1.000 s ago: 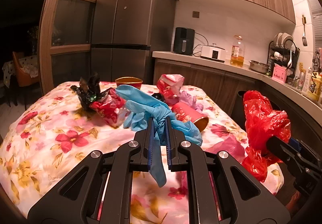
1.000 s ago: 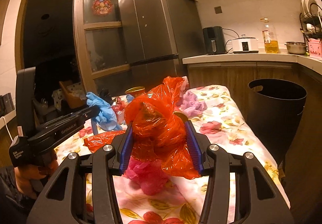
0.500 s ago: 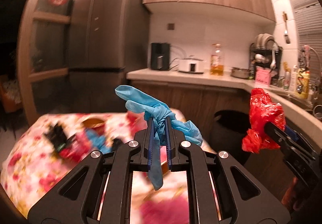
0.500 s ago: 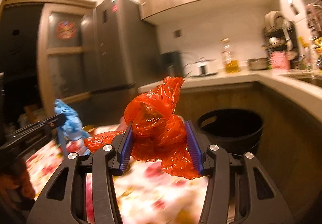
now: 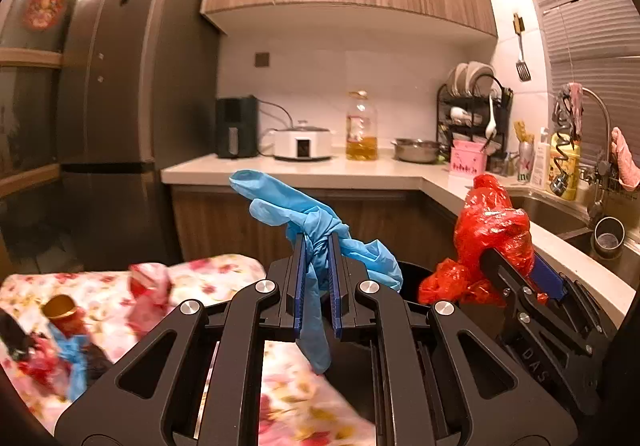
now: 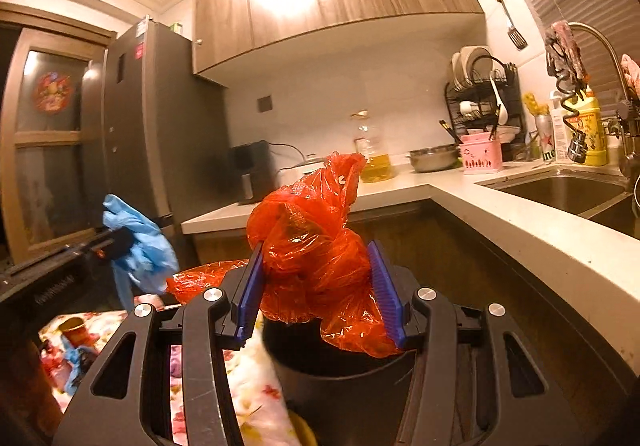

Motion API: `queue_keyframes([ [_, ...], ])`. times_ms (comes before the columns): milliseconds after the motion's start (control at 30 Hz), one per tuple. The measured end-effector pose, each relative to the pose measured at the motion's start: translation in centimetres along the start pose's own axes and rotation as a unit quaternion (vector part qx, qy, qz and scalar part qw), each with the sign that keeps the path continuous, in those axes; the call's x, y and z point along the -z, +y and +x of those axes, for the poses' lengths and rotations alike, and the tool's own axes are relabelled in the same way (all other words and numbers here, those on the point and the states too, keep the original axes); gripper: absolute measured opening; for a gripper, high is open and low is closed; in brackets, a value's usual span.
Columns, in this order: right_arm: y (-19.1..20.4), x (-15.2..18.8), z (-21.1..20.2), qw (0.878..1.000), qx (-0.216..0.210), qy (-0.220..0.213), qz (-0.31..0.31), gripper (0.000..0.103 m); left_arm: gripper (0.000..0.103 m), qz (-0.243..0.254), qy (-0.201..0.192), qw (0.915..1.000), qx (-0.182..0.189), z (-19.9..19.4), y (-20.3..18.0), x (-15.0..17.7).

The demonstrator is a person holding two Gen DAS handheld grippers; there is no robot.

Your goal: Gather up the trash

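My left gripper [image 5: 317, 246] is shut on a crumpled blue glove [image 5: 296, 205], whose fingers stick up to the left while one end dangles below the pads. A crumpled red plastic bag [image 6: 316, 246] sits between the blue pads of my right gripper [image 6: 318, 258], which is shut on it. In the left wrist view that red bag [image 5: 492, 230] and the right gripper [image 5: 516, 270] hang to the right, above the black trash bin [image 5: 408, 278]. The bin [image 6: 340, 374] stands right below the bag in the right wrist view. The blue glove [image 6: 140, 242] hangs at left there.
A table with a floral cloth [image 5: 100, 294] lies at lower left, holding a red paper cup [image 5: 68, 318], wrappers and another blue glove. A white counter [image 6: 520, 221] with a sink [image 6: 560, 193] runs along the right. A grey fridge [image 5: 132, 105] stands behind.
Both grippers swung right and rose, away from the table and toward the counter corner. The black bin now sits just beneath them. Both grips on glove and bag are unchanged.
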State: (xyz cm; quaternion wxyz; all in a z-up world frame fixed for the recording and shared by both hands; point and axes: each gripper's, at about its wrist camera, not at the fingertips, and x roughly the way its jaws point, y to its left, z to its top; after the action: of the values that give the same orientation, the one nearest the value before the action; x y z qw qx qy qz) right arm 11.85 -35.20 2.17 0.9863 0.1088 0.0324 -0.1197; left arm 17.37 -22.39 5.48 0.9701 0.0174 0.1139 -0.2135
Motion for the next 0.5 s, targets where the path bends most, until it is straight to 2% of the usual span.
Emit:
queue_keyframes([
  [200,-1.6,0.3,2.7,1.000,0.009,0.011,0.006,0.051,0.010,-0.002,0.018,0.9998,0.012,4.4,-1.2,0.6],
  [500,-2.6,0.5,5.9,1.000,0.008,0.027,0.010,0.052,0.010,-0.006,0.032,0.9993,0.021,8.8,-2.0,1.0],
])
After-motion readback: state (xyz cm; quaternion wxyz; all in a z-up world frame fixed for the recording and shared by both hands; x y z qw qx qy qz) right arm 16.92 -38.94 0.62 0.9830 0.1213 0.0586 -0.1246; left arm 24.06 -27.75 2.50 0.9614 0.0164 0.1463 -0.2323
